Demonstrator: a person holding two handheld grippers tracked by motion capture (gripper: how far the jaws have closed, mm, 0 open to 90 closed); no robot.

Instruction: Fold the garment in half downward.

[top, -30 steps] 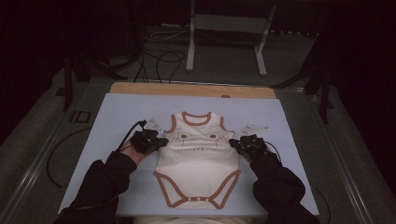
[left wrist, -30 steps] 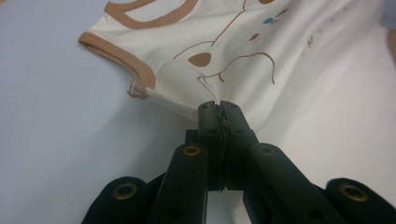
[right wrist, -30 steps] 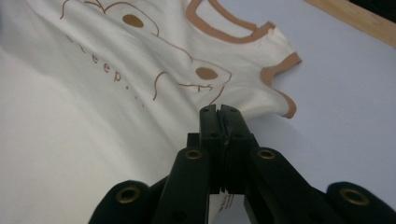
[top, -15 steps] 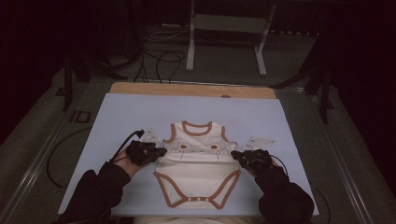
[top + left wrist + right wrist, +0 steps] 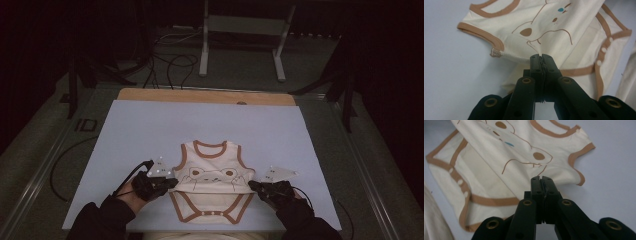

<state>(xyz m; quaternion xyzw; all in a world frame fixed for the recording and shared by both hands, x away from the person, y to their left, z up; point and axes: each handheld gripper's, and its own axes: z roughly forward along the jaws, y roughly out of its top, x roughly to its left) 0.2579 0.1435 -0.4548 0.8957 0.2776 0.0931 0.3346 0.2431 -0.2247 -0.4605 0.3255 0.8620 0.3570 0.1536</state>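
Near the table's front edge, both grippers pinch the bodysuit's side seams, and uneven pulling may skew the fold or slip the cloth free.

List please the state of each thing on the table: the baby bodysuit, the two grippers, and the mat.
Bodysuit: front side up, partly folded, upper half lying over the lower half, snaps at the bottom fastened.
Left gripper: shut on the bodysuit's side edge.
Right gripper: shut on the opposite side edge.
Mat: flat under the bodysuit.
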